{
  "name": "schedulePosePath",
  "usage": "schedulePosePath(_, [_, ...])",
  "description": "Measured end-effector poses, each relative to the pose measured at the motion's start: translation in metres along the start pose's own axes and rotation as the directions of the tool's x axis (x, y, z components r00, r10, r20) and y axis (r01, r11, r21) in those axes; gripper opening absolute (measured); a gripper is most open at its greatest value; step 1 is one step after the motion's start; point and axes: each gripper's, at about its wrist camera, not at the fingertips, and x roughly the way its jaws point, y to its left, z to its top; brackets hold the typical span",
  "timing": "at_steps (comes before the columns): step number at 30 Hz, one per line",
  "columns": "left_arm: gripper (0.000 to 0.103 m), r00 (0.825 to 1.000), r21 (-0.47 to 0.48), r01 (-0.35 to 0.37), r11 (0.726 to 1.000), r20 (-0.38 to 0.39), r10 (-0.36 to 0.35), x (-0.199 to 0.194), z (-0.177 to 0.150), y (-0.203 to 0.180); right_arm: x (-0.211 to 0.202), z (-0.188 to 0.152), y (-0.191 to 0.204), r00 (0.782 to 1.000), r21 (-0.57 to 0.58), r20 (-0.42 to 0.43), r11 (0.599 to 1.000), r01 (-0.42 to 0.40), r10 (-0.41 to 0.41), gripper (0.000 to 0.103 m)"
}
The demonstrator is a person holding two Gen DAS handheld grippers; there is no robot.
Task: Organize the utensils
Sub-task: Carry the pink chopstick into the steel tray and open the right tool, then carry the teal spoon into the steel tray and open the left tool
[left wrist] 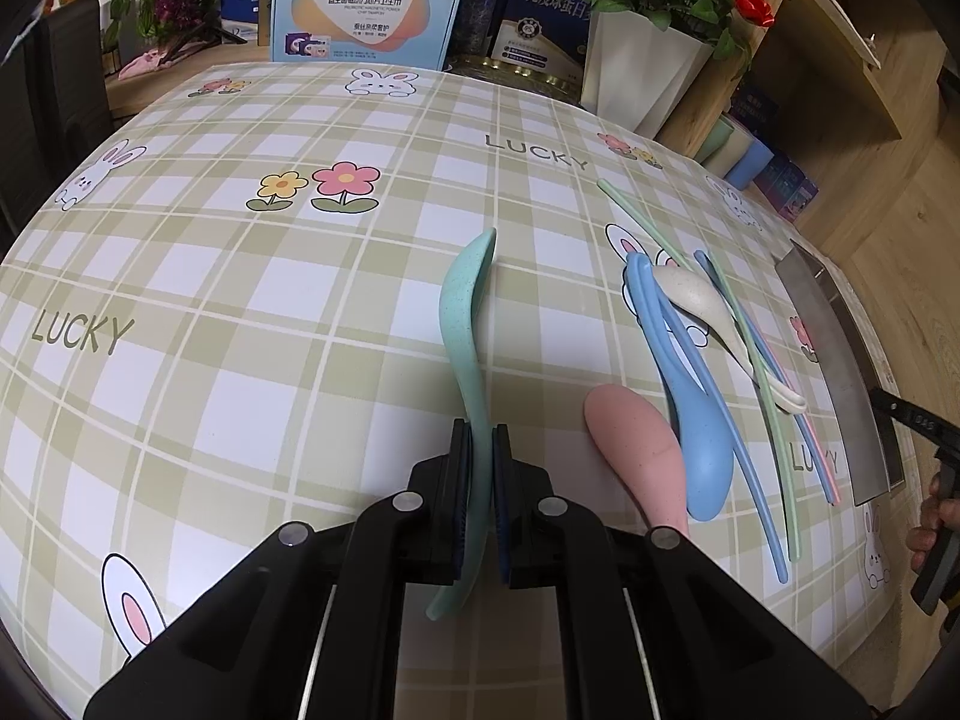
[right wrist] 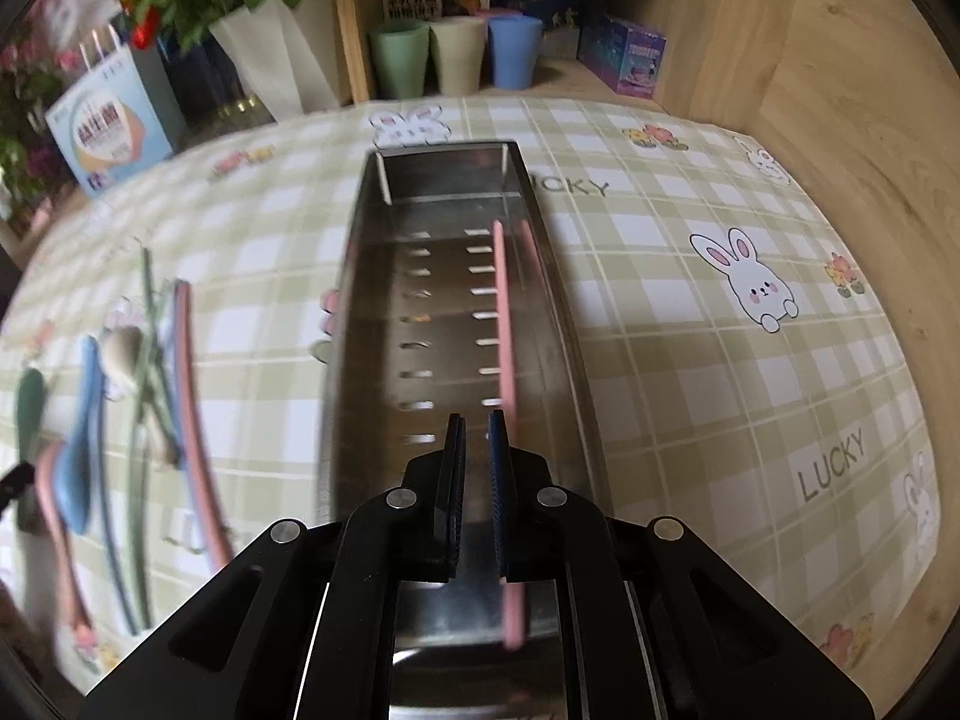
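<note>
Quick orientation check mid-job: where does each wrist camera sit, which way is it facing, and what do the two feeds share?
Left wrist: sits on the left gripper, looking forward and down along fingers clamped on a green spoon; a hand shows at the right edge.
Right wrist: sits on the right gripper, looking down into a steel tray holding a pink chopstick.
Shared: checked tablecloth, tray, loose utensil pile, red-flower vase.

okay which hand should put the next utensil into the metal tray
Left. The left gripper is already shut on the green spoon. The right gripper holds nothing, above the tray, where a pink chopstick already lies.
</note>
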Motion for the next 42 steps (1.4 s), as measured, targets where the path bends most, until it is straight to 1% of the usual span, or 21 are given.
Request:
schedulePosePath(2, [0.008, 1.0, -0.001, 0.0, 1.0, -0.008, 0.0, 0.0, 0.001, 0.0, -0.007, -0.001, -0.001, 1.0, 0.021, 0.01, 1.0, -0.02, 0.02, 0.01])
schedulePosePath(3, [0.008, 1.0, -0.002, 0.0, 1.0, -0.013, 0.0, 0.0, 0.002, 0.0, -0.009, -0.001, -0.002, 1.0, 0.028, 0.014, 0.999, -0.026, 0.026, 0.012])
schedulePosePath(5, [0.007, 1.0, 0.0, 0.0, 1.0, -0.026, 0.0, 0.0, 0.004, 0.0, -0.017, -0.002, -0.003, 0.999, 0.046, 0.032, 0.998, -0.039, 0.037, 0.023])
schedulePosePath(7, [0.007, 0.999, 0.013, -0.004, 1.0, -0.041, 0.005, 0.001, 0.008, -0.001, -0.023, -0.002, -0.003, 0.998, 0.049, 0.052, 0.998, -0.045, 0.043, 0.049])
schedulePosePath(9, [0.007, 0.999, 0.021, -0.008, 1.0, -0.051, 0.009, 0.002, 0.009, -0.002, -0.029, -0.001, -0.002, 0.996, 0.034, 0.077, 0.998, -0.047, 0.045, 0.049])
schedulePosePath(11, [0.007, 0.998, 0.025, -0.013, 1.0, -0.062, 0.015, 0.003, 0.01, -0.002, -0.033, -0.001, -0.003, 0.995, 0.032, 0.08, 0.998, -0.056, 0.054, 0.05])
schedulePosePath(12, [0.007, 0.998, 0.024, -0.017, 1.0, -0.067, 0.018, 0.003, 0.01, -0.003, -0.034, 0.0, -0.004, 0.995, 0.035, 0.082, 0.997, -0.063, 0.06, 0.053])
schedulePosePath(14, [0.006, 0.997, 0.015, -0.021, 1.0, -0.075, 0.022, 0.001, 0.011, -0.003, -0.037, 0.0, -0.007, 0.994, 0.042, 0.088, 0.996, -0.076, 0.072, 0.055])
schedulePosePath(20, [0.006, 0.999, 0.015, -0.021, 1.0, -0.046, 0.021, -0.017, 0.02, -0.015, -0.038, -0.004, -0.017, 0.99, 0.05, 0.086, 0.992, -0.117, 0.113, 0.068])
schedulePosePath(21, [0.006, 0.999, 0.022, -0.02, 1.0, -0.038, 0.021, -0.022, 0.023, -0.02, -0.038, -0.004, -0.02, 0.989, 0.056, 0.088, 0.991, -0.12, 0.115, 0.073])
schedulePosePath(22, [0.006, 0.999, 0.026, -0.018, 0.999, -0.033, 0.019, -0.025, 0.026, -0.024, -0.038, -0.004, -0.022, 0.989, 0.06, 0.09, 0.991, -0.119, 0.113, 0.081])
schedulePosePath(23, [0.006, 1.0, 0.03, -0.011, 0.999, -0.028, 0.012, -0.029, 0.029, -0.03, -0.038, -0.004, -0.025, 0.989, 0.067, 0.096, 0.991, -0.12, 0.113, 0.084])
schedulePosePath(27, [0.006, 0.999, 0.041, 0.027, 0.999, -0.019, -0.027, -0.039, 0.04, -0.06, -0.04, -0.003, -0.038, 0.984, 0.084, 0.124, 0.987, -0.138, 0.127, 0.085])
schedulePosePath(29, [0.006, 0.998, 0.046, 0.059, 0.997, -0.022, -0.058, -0.039, 0.045, -0.082, -0.041, -0.003, -0.049, 0.983, 0.097, 0.136, 0.985, -0.14, 0.126, 0.086])
schedulePosePath(34, [0.006, 0.987, 0.063, 0.149, 0.987, -0.067, -0.145, -0.026, 0.053, -0.146, -0.042, -0.001, -0.082, 0.984, 0.144, 0.146, 0.982, -0.123, 0.102, 0.086])
schedulePosePath(39, [0.007, 0.964, 0.048, 0.237, 0.97, -0.132, -0.229, 0.002, 0.056, -0.215, -0.043, -0.003, -0.116, 0.986, 0.192, 0.149, 0.975, -0.109, 0.081, 0.086])
schedulePosePath(40, [0.007, 0.956, 0.03, 0.26, 0.965, -0.146, -0.253, 0.01, 0.056, -0.229, -0.043, -0.003, -0.124, 0.986, 0.203, 0.15, 0.974, -0.102, 0.072, 0.086])
schedulePosePath(41, [0.006, 0.944, 0.006, 0.287, 0.958, -0.169, -0.282, 0.019, 0.057, -0.245, -0.044, -0.004, -0.129, 0.986, 0.213, 0.152, 0.972, -0.1, 0.068, 0.086])
schedulePosePath(42, [0.006, 0.938, -0.003, 0.298, 0.955, -0.183, -0.294, 0.024, 0.056, -0.254, -0.044, -0.005, -0.136, 0.986, 0.226, 0.156, 0.969, -0.1, 0.066, 0.086])
